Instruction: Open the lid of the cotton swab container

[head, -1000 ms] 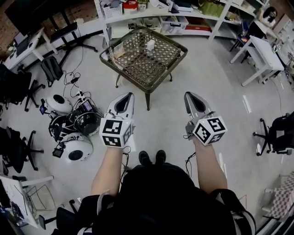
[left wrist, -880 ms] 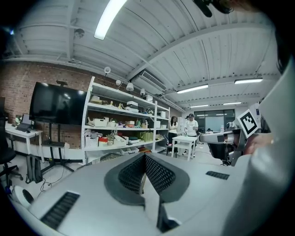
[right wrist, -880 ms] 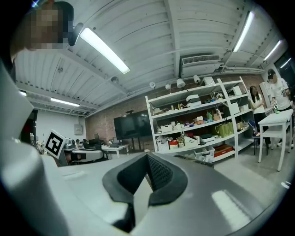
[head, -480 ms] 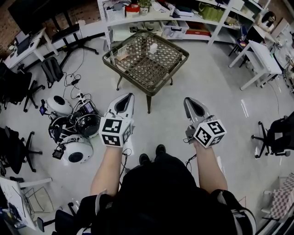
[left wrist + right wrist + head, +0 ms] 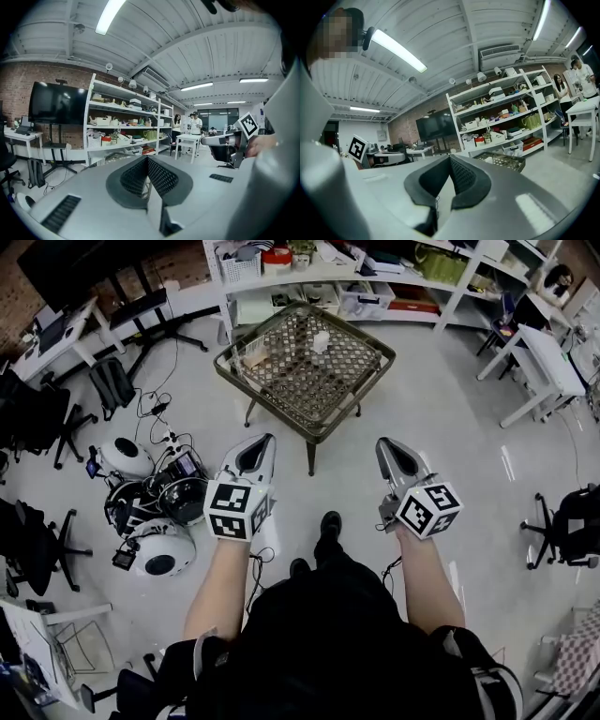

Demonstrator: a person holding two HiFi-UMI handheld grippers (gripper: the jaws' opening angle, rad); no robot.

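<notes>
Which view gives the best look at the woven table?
The head view: the woven table shows whole, from above. The right gripper view shows it small, side-on. In the left gripper view the jaws hide it almost entirely.

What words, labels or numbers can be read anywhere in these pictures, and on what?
No readable text anywhere.
Left marker cube and right marker cube: black-and-white square patterns only, no letters or digits.
Shelves: any labels there are too small to read.
</notes>
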